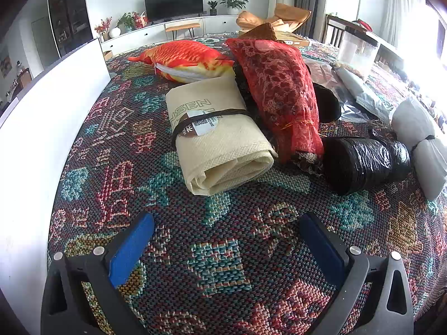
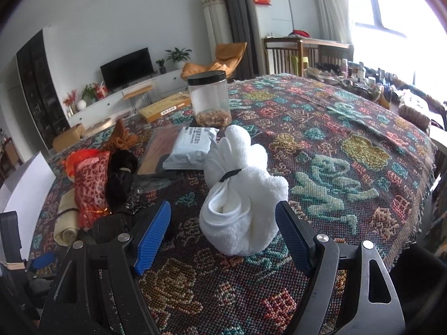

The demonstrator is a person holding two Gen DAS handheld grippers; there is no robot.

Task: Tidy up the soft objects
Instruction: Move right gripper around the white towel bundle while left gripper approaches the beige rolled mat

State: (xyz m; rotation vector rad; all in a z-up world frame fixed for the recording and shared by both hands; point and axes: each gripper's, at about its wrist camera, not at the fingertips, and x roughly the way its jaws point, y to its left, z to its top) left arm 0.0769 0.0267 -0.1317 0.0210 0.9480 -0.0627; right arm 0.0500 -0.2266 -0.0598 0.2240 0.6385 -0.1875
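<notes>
Left wrist view: left gripper (image 1: 223,240) jaws wide apart, nothing between, over patterned cloth (image 1: 223,265) covering bench. Ahead, row of soft bundles: beige rolled cloth (image 1: 220,145) tied with dark band, red mesh bundle (image 1: 279,95) leaning against it, black plastic roll (image 1: 363,162), fish cushion (image 1: 184,58) behind.

Right wrist view: right gripper (image 2: 223,233) jaws spread wide, empty. White towel bundle (image 2: 243,192), banded at middle, lies on cloth just ahead, untouched. Clear jar (image 2: 208,100) farther back.
</notes>
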